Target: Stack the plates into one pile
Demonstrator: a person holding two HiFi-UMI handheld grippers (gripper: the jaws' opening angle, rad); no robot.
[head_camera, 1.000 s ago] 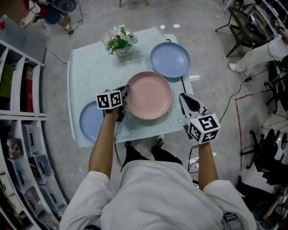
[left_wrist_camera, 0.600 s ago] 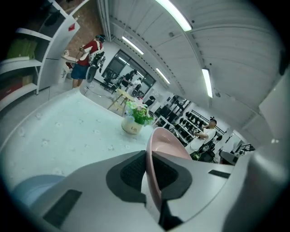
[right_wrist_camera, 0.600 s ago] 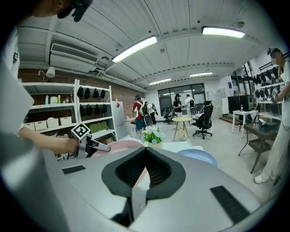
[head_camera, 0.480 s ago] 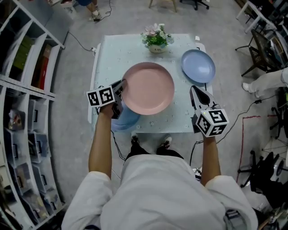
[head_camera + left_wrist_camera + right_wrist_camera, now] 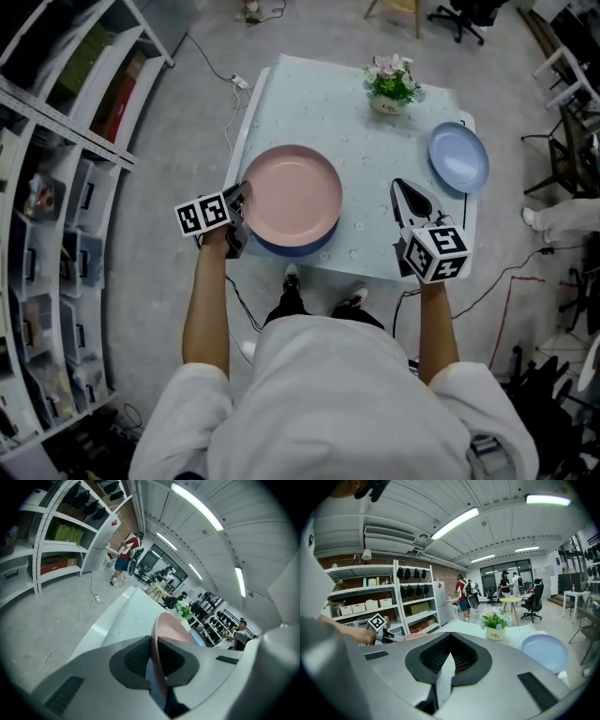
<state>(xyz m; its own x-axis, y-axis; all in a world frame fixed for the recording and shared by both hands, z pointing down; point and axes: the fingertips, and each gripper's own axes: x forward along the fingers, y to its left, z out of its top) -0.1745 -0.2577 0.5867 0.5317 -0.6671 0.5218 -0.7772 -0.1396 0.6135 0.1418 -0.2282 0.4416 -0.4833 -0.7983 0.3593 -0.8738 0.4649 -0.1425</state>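
Pink plate (image 5: pixel 292 190) over lower blue plate (image 5: pixel 292 247)

Level, face up; round, so no long axis. At table's (image 5: pixel 309 103) near-left corner. Left rim pinched tight by left gripper (image 5: pixel 241 202). Right gripper (image 5: pixel 401 187) closed, empty, near far blue plate (image 5: pixel 458 157).

The table (image 5: pixel 305 103) has bare room at its far left and in the middle. A flower pot (image 5: pixel 392 86) stands by the far edge. A blue plate (image 5: pixel 459 157) fills the right side, a pink plate (image 5: pixel 291 192) the near left.
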